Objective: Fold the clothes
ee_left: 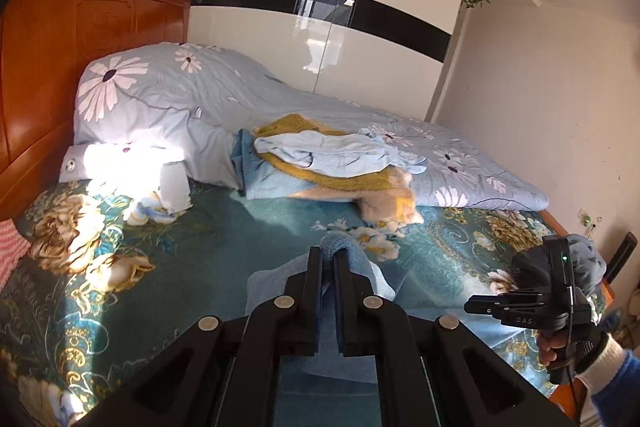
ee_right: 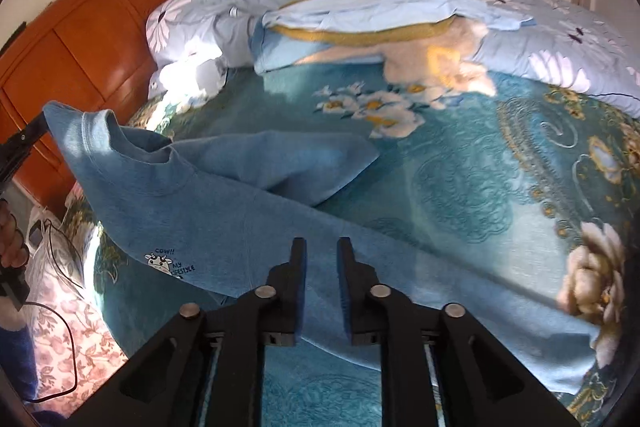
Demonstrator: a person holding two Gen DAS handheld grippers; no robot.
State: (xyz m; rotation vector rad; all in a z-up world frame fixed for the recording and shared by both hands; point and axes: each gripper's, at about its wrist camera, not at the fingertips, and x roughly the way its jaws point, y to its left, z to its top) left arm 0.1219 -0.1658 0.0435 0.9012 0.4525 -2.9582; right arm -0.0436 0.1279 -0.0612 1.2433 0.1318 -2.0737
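1. Your left claw [ee_left: 329, 255] is clamped on a fold of the blue cotton sweatshirt [ee_right: 224, 203]; the cloth bulges up between its two black fingers [ee_left: 314, 267] in the left wrist view.
2. From the right wrist view, that same left claw [ee_right: 38, 125] holds the sweatshirt's shoulder beside the ribbed collar, lifted off the bed at the left edge of the picture.
3. Your right claw [ee_right: 322, 247] stands apart, its jaws separated with nothing pressed between the pads; it hangs just above the sweatshirt's body, and no earlier view is there to compare.
4. The sweatshirt lies spread across the teal floral bedspread [ee_right: 460, 163], one sleeve trailing towards the middle of the bed, the hem running to the lower right. A small cow print [ee_right: 168, 263] sits on the chest, near your right claw.
5. In the left wrist view your right claw [ee_left: 476, 307] is at the right edge, gripped by your hand [ee_left: 554, 345] in a white cuff and blue sleeve.
6. Farther back, a heap of clothes [ee_left: 340, 159], pale blue, mustard yellow and cream, rests against the lilac daisy-print quilt [ee_left: 224, 87].
7. Beyond that stand the orange wooden headboard [ee_left: 80, 39] and a glossy white wardrobe with a black band [ee_left: 328, 27].
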